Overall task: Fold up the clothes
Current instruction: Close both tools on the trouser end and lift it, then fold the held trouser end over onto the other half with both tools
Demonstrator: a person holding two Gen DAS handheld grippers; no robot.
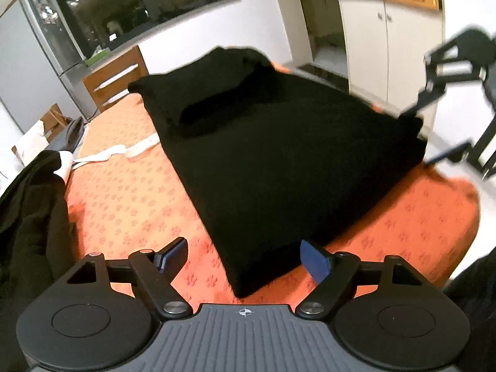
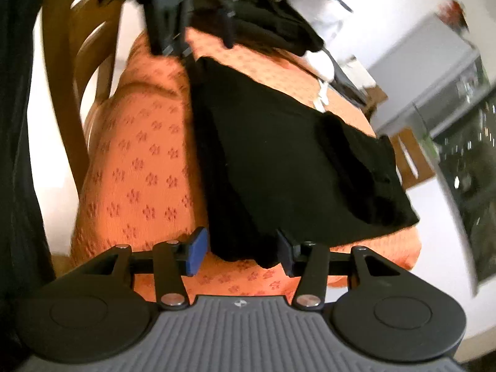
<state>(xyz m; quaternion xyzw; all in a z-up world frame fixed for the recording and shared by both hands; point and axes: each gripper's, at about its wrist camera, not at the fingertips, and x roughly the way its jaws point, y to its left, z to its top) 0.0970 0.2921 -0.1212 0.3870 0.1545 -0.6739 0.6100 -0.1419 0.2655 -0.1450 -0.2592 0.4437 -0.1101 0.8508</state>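
Black garment (image 1: 279, 155) lying folded flat on orange patterned tablecloth (image 1: 130, 204), a thicker folded-over roll at its far end.

Left gripper (image 1: 245, 259): jaws wide apart, holding nothing. Near corner of garment sits just ahead of and between the blue pads (image 1: 314, 260), not touching either as far as visible.

Right gripper (image 2: 238, 252): jaws apart, gripping nothing. Garment corner (image 2: 245, 248) pokes into the gap, close against the right-side pad; contact not resolvable. Rest of garment stretches ahead and to the right.

Dark clothes pile (image 1: 31, 223) left of left gripper. White strap (image 1: 121, 152) further ahead-left. Wooden chair (image 2: 77, 71) ahead-left of right gripper.
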